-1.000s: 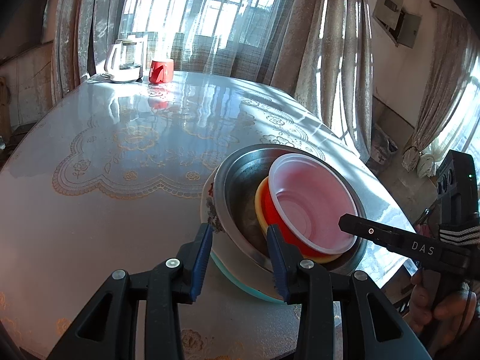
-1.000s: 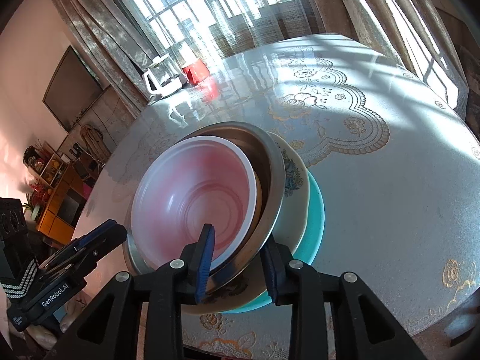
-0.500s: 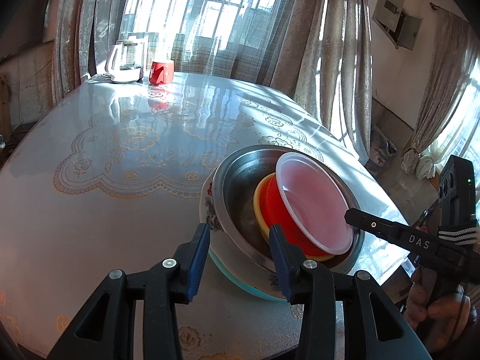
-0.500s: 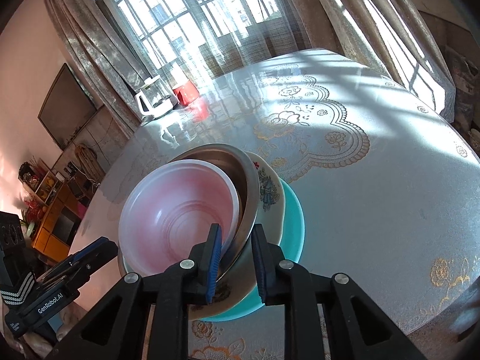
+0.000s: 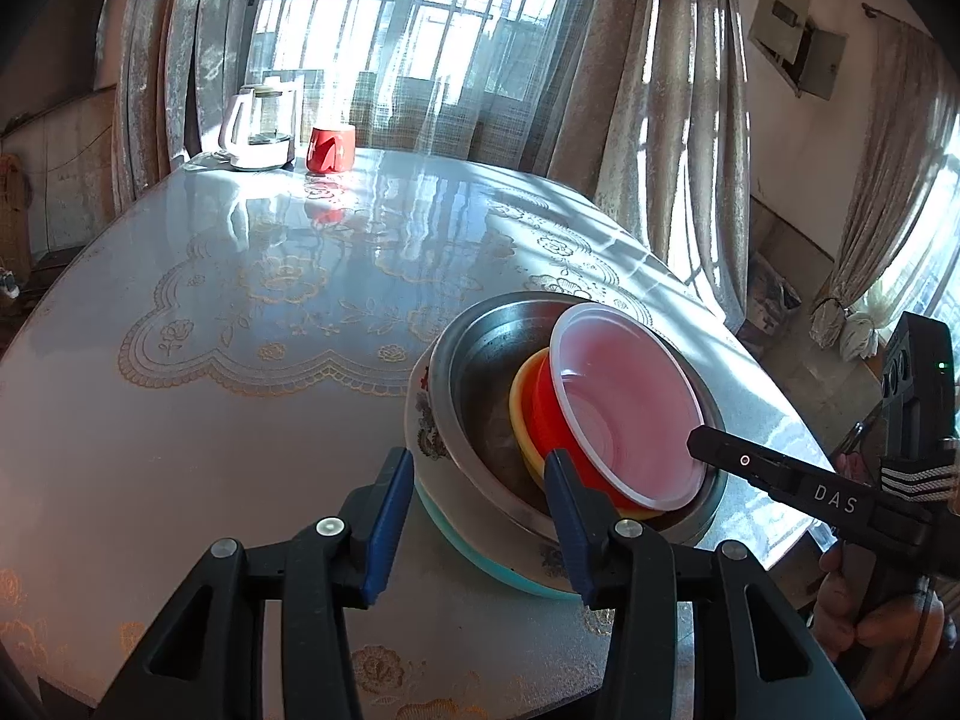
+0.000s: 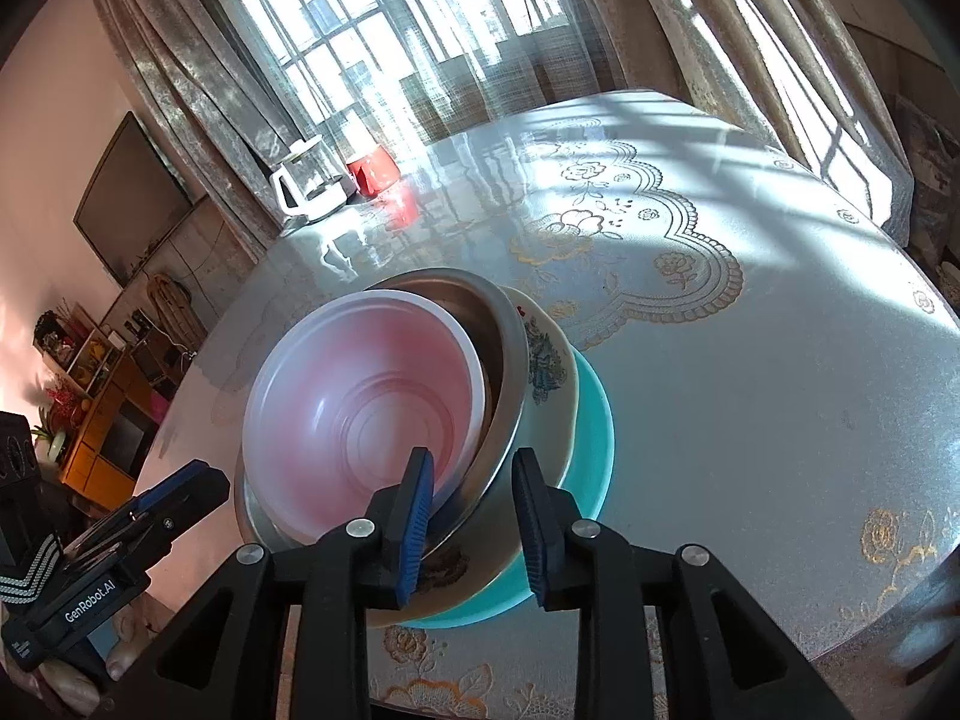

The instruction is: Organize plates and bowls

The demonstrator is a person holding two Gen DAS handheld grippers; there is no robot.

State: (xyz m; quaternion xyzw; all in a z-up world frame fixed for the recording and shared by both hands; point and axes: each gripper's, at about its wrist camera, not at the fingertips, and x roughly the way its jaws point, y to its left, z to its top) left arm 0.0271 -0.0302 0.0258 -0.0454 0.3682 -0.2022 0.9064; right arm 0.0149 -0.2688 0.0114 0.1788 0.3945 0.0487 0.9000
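**Steel, plastic and china stacked at the near table edge**

Teal shows at the bottom of your pile: a teal plate [image 6: 594, 420] lies on the lace-patterned table [image 5: 240, 420], close to its near edge. On it sits a floral china plate [image 6: 546, 360], then a steel bowl [image 5: 480, 372], and inside that a yellow bowl [image 5: 521, 396], a red bowl [image 5: 543, 414] and, innermost, a translucent white bowl [image 6: 360, 402]. The three plastic bowls sit nested and tilted, leaning against one side of the steel bowl rather than lying flat.

Your left gripper [image 5: 480, 480] stands moderately wide and its jaws have just been opening. They straddle the near rim of the stack, one blue pad outside the plates, the other in front of the red bowl; neither visibly presses on anything.

Your right gripper [image 6: 471, 498] stands narrow but parted, its jaws having just been opening again. One pad is over the white bowl's inner wall, the other outside the steel bowl over the floral plate. The rims lie between them, with a gap showing on the outer side, so nothing is clamped.

Far across the table, by the curtained window, a glass kettle [image 5: 258, 132] and a red mug [image 5: 330, 147] stand side by side, well apart from the stack.
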